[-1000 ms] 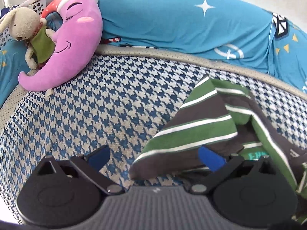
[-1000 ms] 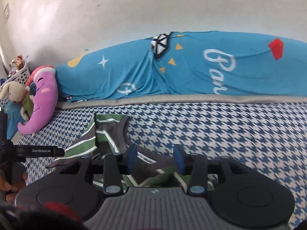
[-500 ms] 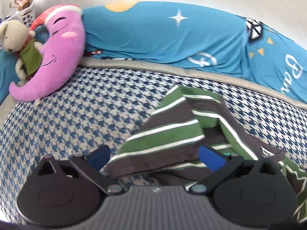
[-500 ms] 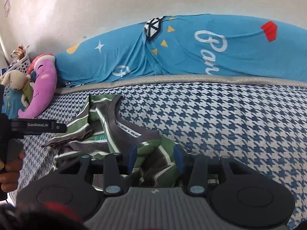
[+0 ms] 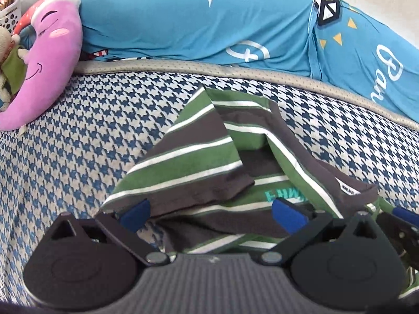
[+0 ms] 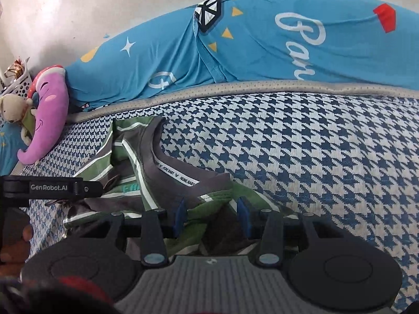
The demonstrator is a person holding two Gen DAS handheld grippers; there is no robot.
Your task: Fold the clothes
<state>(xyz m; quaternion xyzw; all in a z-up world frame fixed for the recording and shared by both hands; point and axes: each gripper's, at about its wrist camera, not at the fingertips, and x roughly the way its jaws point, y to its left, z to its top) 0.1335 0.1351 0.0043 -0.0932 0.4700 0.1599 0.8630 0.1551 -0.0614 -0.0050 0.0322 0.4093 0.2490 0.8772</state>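
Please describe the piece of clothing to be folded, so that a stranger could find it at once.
On the blue-and-white houndstooth mattress, in front of the long blue pillow, lies a crumpled shirt. Unlike the purple moon plush nearby, it has green, grey and white stripes.

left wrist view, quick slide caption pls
Open left gripper over a crumpled green-and-grey striped shirt on a houndstooth mattress, purple moon plush behind.

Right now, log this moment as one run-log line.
stage: pre-fold | garment: striped shirt crumpled on houndstooth mattress | left gripper: open over shirt | right gripper: open, fabric between jaws
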